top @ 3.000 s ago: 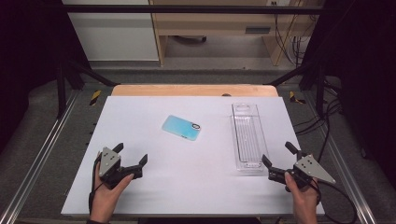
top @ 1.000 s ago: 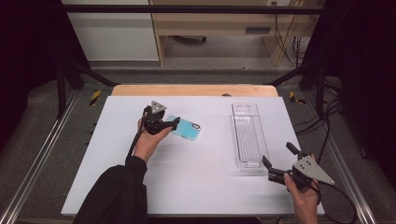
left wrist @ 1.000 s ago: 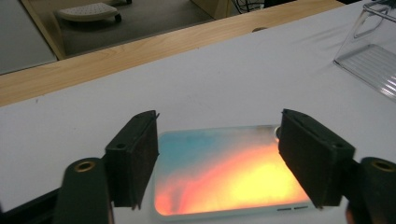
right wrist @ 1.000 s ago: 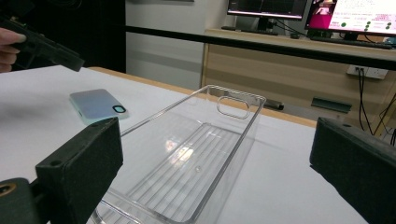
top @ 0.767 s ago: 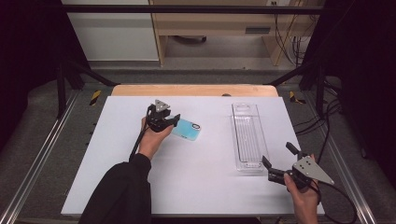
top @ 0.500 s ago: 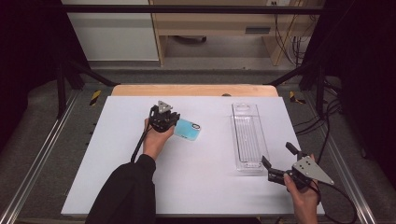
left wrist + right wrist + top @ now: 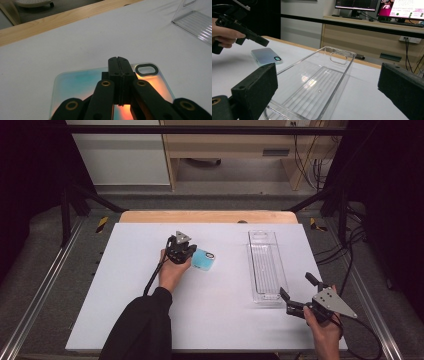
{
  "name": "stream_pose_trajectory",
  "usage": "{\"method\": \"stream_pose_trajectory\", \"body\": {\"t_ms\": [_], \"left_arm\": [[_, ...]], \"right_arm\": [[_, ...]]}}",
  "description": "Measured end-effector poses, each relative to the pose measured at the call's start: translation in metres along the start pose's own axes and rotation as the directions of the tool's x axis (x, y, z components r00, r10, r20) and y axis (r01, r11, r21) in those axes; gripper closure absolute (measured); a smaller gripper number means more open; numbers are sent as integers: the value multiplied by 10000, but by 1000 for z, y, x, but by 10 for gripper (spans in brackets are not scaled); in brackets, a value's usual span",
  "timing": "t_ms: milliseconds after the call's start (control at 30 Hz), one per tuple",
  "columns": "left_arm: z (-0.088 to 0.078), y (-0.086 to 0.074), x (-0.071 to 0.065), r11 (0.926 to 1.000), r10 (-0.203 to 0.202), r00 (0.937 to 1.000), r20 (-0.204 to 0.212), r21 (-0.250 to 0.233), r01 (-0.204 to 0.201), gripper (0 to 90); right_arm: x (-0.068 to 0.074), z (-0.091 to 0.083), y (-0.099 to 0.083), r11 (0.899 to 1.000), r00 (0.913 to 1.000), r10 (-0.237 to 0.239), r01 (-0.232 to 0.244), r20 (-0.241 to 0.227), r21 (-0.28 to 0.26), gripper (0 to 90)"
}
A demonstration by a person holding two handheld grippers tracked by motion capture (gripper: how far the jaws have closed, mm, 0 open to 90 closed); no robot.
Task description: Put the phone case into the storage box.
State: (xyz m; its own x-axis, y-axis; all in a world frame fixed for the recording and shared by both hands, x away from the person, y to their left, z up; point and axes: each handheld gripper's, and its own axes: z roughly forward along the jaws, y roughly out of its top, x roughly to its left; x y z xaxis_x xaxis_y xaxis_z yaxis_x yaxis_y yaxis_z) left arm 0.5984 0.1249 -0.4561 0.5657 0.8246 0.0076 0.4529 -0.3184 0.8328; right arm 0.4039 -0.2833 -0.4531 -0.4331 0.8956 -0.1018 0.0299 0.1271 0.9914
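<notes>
A phone case [image 7: 205, 260] with a teal-to-orange sheen lies flat on the white table [image 7: 125, 290]. My left gripper [image 7: 190, 251] hangs over the case's left end, pointing down and to the right. In the left gripper view its jaws [image 7: 119, 60] have just been closing and now meet with nothing between them, the case [image 7: 75, 83] lying beneath. The right gripper view shows that gripper's tip [image 7: 265, 44] just above the case [image 7: 265, 57]. My right gripper [image 7: 296, 285] stands open at the near end of a clear plastic tray [image 7: 265, 270], whose wall [image 7: 345, 68] rises between its pads.
A wooden strip [image 7: 210, 216] borders the table's far edge. Metal rails [image 7: 45, 285] run along both sides, and cables [image 7: 350, 250] lie to the right. A desk with monitors [image 7: 402, 10] stands beyond the table.
My left hand has come from the table's front left to the phone case, then crept right and lower over it while its jaws closed. The right gripper has stayed put.
</notes>
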Motion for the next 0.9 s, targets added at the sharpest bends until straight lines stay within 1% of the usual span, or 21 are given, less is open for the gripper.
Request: {"method": "stream_pose_trajectory", "body": {"t_ms": [267, 367, 400, 467, 500, 533, 567, 633, 733, 767, 900], "left_arm": [[5, 0, -1, 10000, 48, 10000, 5, 70, -48, 900], [14, 0, 0, 9998, 51, 10000, 24, 176, -52, 900], [17, 0, 1, 9996, 131, 9999, -9, 247, -131, 900], [23, 1, 1, 9995, 90, 10000, 17, 290, -90, 900], [23, 1, 1, 9995, 90, 10000, 17, 290, -90, 900], [28, 0, 2, 9995, 47, 10000, 34, 322, -48, 900], [30, 0, 2, 9994, 12, 10000, 33, 335, -13, 900], [34, -1, 2, 9992, 45, 10000, 19, 387, -46, 900], [37, -2, 2, 9991, 68, 10000, 6, 426, -68, 900], [38, -2, 3, 9993, -35, 10000, -31, 385, 36, 900], [41, -2, 5, 9994, -108, 9999, -124, 335, 112, 900]], "right_arm": [[0, 0, 0, 10000, 10000, -22, 22, -1, 10, 31], [0, 0, 0, 10000, 10000, -5, 5, 24, 7, 31], [0, 0, 0, 10000, 10000, -2, 2, 37, -5, 31], [0, -1, 0, 10000, 10000, 9, -9, 31, -23, 32], [0, -1, 0, 10000, 10000, 9, -9, 31, -23, 32], [0, -1, 0, 10000, 10000, 16, -16, 26, -19, 31], [0, -1, 0, 10000, 10000, 19, -19, 19, -16, 31], [0, -1, 0, 10000, 10000, 37, -37, 40, -7, 31], [0, -1, 0, 10000, 10000, 41, -41, 44, -5, 31], [-1, -1, -1, 10000, 10000, 43, -43, 53, -17, 31], [0, -1, 0, 9999, 9999, 111, -111, 27, -18, 31]]}}
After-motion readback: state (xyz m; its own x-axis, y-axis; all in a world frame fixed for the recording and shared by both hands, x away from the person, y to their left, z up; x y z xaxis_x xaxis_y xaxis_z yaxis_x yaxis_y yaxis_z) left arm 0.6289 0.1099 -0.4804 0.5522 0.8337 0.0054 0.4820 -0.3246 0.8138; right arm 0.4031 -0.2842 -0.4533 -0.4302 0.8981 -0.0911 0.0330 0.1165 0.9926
